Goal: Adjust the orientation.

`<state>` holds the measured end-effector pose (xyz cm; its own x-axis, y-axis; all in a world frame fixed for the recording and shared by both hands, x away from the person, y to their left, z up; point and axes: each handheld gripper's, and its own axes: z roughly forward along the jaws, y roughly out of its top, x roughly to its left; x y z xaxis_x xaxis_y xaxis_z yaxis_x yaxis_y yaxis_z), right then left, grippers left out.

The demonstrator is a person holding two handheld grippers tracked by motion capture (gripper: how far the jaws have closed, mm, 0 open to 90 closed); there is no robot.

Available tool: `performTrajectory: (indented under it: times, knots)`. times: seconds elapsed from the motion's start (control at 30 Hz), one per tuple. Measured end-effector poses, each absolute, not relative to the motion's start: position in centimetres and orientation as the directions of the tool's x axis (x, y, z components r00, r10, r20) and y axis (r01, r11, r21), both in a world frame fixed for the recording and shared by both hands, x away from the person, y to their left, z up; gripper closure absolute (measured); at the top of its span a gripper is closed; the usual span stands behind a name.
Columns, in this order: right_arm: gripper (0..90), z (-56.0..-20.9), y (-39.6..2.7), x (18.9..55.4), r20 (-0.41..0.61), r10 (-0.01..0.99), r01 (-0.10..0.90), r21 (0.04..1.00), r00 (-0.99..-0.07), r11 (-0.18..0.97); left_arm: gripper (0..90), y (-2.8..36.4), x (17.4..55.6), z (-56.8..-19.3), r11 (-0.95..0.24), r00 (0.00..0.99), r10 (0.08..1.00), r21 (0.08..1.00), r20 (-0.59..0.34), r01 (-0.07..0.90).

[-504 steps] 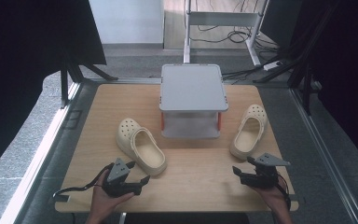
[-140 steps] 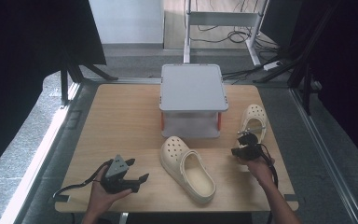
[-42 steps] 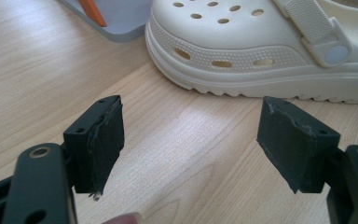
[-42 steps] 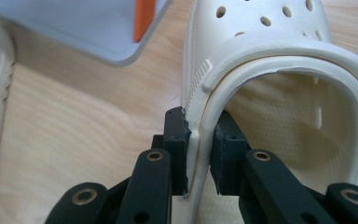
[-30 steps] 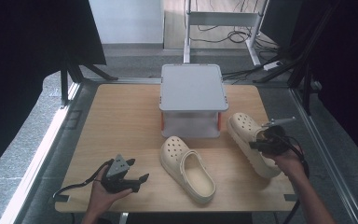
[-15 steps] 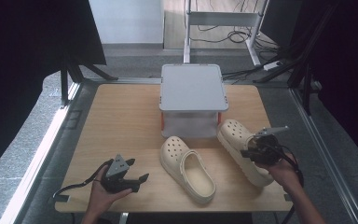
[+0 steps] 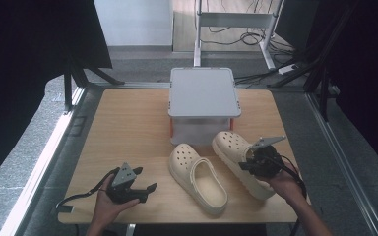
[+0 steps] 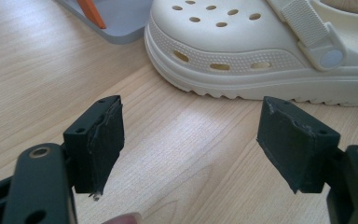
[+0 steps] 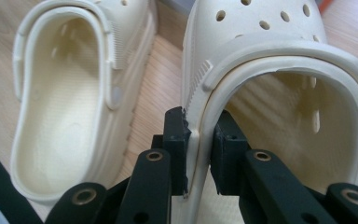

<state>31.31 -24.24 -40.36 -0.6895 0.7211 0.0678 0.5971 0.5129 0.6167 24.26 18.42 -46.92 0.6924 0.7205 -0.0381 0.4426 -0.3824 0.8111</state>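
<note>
The right clog (image 7: 240, 158) lies on the table (image 7: 123, 128) at about 4 o'clock from the table's middle, toe toward the grey storage box (image 7: 203, 101) and just in front of it. The right gripper (image 7: 257, 162) pinches the clog's side wall at the opening; in the right gripper view the two pads clamp that cream rim (image 9: 196, 140) between them, one pad outside, one inside the shoe. The left clog (image 7: 199, 177) rests just beside it at its 9 o'clock, sole down and angled, its toe near the box's front. Well apart, at 8 o'clock from the table's middle, the left gripper (image 7: 142, 189) rests in the person's hand with its jaws spread wide and nothing between them; the left gripper view looks over bare wood toward the left clog's toe (image 8: 242, 51)
</note>
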Motion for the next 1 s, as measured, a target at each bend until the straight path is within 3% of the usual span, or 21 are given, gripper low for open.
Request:
performTrajectory:
  times: [1.0]
  knots:
    - [76.8, -43.3, -18.6, 32.8, 0.108, 0.651, 0.571, 0.602, -0.751, 0.559, 23.6, 18.5, 24.2, -46.9, -0.385, 0.693, 0.72, 0.811, -0.034, 0.44]
